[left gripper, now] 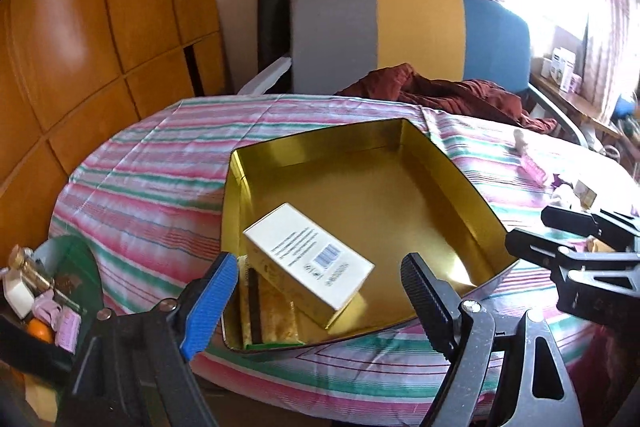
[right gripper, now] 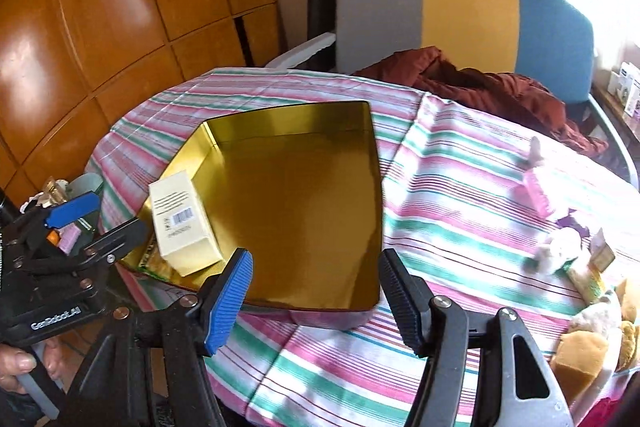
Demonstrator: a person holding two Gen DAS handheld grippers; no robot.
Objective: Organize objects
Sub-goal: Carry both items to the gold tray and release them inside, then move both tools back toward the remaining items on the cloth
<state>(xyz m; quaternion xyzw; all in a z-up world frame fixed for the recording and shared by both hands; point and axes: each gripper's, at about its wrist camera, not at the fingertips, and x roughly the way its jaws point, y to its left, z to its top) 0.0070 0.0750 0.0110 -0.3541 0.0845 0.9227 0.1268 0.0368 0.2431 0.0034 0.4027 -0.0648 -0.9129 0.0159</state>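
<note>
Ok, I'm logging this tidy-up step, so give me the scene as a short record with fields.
surface: round table with striped cloth
container: open gold tin, mostly bare inside
in tin: cream box, tilted, lying on flat packets at one corner
left gripper: open, nothing between the fingers
right gripper: open, nothing between the fingers
still loose: pink item, small toys beside the tin

Most of the tin [right gripper: 304, 187] floor lies bare; a white box [left gripper: 308, 259] and flat packets [left gripper: 272, 319] fill its near-left corner.
</note>
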